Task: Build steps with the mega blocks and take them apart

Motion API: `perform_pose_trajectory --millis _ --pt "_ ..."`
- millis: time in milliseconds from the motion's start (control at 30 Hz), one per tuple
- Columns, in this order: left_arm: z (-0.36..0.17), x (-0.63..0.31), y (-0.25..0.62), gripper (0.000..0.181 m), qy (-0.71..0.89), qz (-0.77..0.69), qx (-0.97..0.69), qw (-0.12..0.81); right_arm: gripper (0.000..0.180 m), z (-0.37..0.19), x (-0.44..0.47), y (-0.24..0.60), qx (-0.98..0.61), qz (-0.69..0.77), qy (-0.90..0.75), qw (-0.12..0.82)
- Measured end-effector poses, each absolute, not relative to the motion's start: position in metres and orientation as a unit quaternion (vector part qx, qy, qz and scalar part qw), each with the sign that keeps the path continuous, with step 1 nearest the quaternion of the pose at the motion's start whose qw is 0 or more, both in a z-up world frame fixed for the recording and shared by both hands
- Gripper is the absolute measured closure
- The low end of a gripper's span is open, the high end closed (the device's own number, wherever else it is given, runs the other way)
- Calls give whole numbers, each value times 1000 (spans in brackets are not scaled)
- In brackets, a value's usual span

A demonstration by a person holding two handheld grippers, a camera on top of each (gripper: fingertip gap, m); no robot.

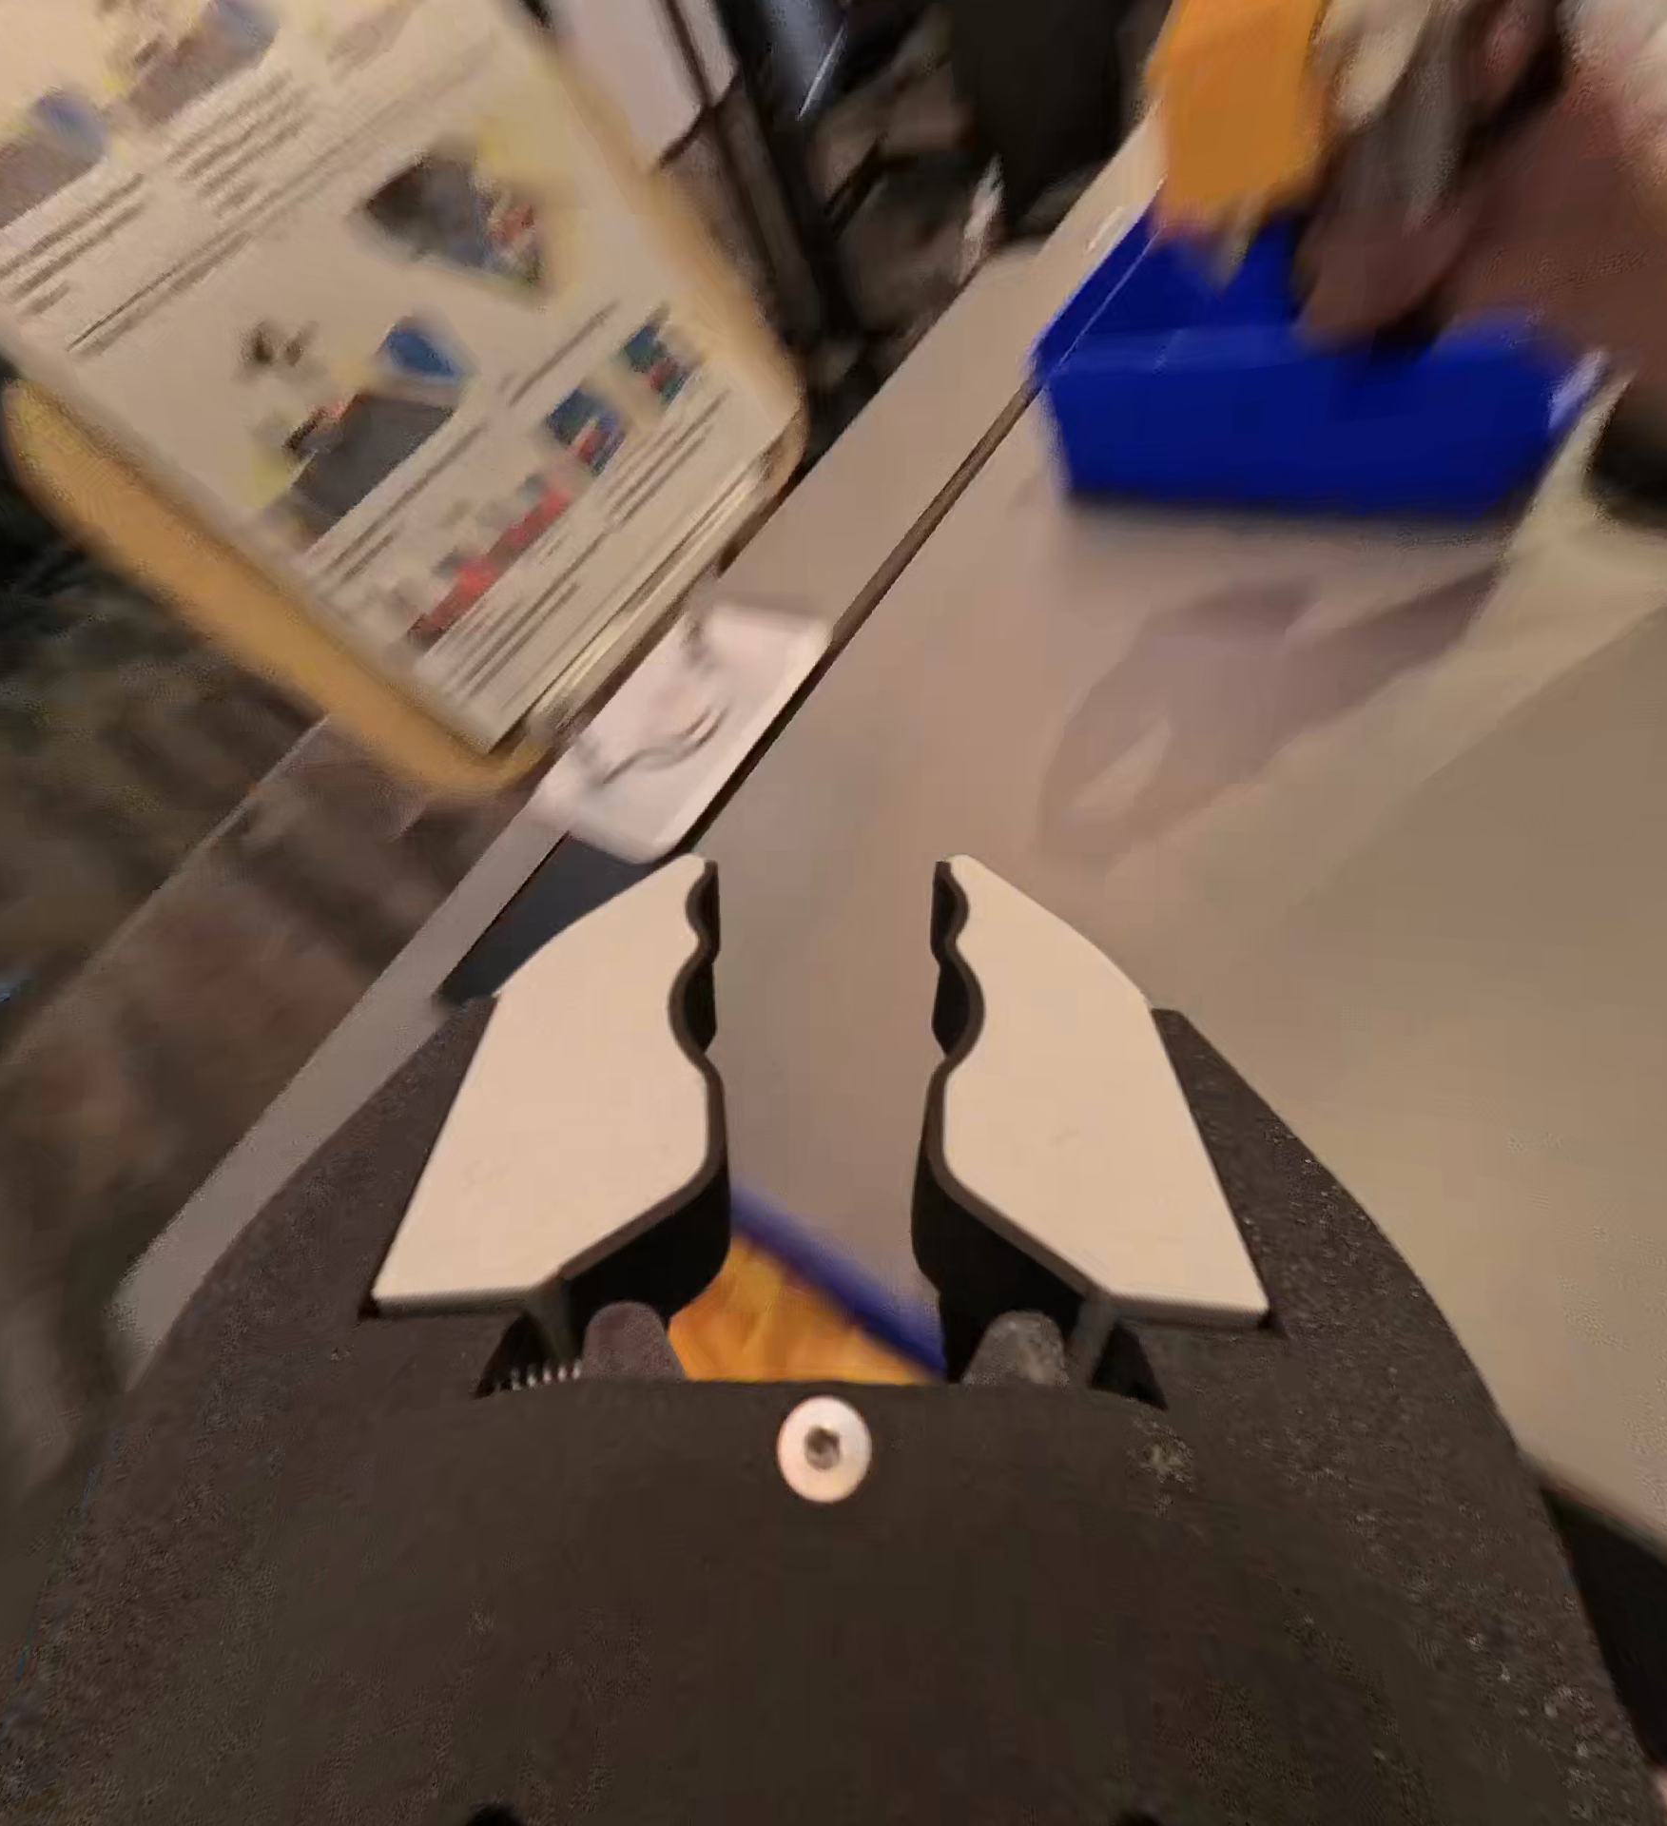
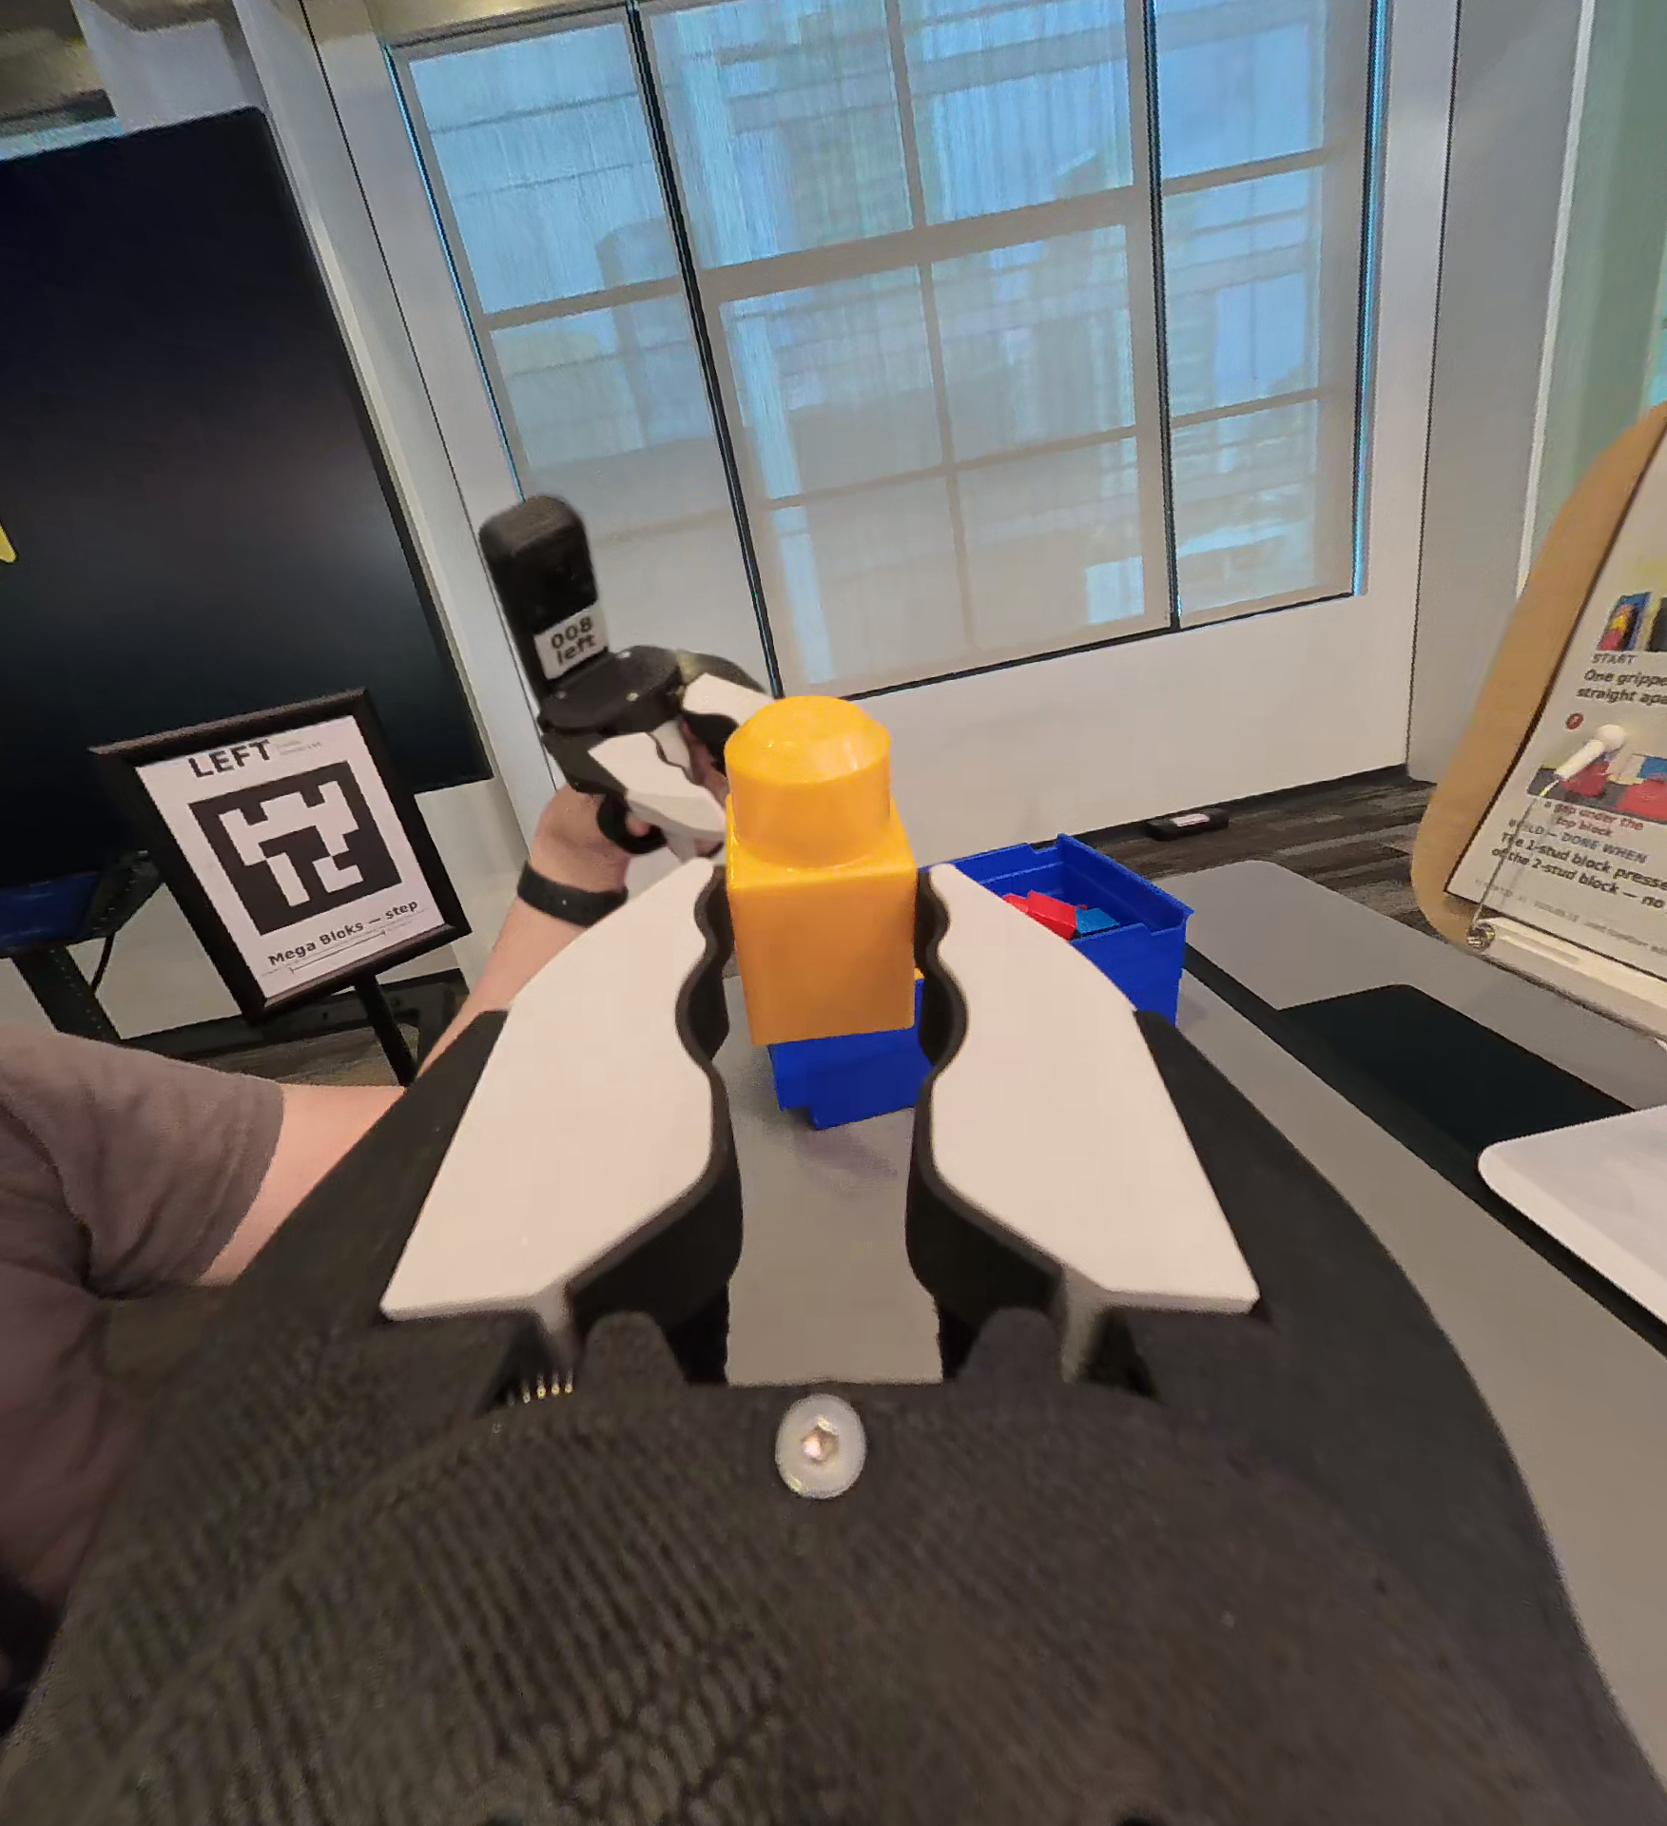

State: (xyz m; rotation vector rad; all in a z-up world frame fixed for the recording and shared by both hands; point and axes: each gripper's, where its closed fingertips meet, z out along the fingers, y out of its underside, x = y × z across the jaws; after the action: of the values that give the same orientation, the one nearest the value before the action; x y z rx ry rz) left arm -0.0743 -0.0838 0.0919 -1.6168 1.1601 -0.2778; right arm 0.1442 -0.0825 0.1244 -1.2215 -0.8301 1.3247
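Risk sits mainly in your grip. Left of the orange block [image 2: 814, 879], your left gripper [image 2: 676, 781] is raised off the table [image 2: 829, 1265] with jaws parted, holding nothing. Your right gripper [image 2: 821, 973] clamps that block, which sits on a blue block [image 2: 844, 1072]; whether they are seated, I cannot tell. Right of them is the blue bin [image 2: 1121, 934]. Tilt while pulling and the block could twist free.

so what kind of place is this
Probably an office or lab set up for data collection: a grey table by a large gridded window, a dark screen, and a framed marker sign on a stand.
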Motion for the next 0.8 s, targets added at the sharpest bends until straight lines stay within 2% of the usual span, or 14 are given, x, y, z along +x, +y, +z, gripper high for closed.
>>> perform_pose_trajectory --millis 67,133,300,433,800 --pt "80 -129 -87 140 490 -54 -693 526 144 128 150 -80 -513 562 -348 548" --pt "71 -154 -88 144 506 -53 -698 504 144 130 154 -78 -512 565 -350 544" --pt "15 -202 -78 138 573 16 -740 351 144 132 159 -69 -518 564 -346 542" --pt "-37 -224 -81 138 611 44 -755 232 144 132 165 -63 -521 562 -338 547" --pt "-95 -221 -76 139 659 30 -744 109 144 126 180 -47 -537 560 -309 550"
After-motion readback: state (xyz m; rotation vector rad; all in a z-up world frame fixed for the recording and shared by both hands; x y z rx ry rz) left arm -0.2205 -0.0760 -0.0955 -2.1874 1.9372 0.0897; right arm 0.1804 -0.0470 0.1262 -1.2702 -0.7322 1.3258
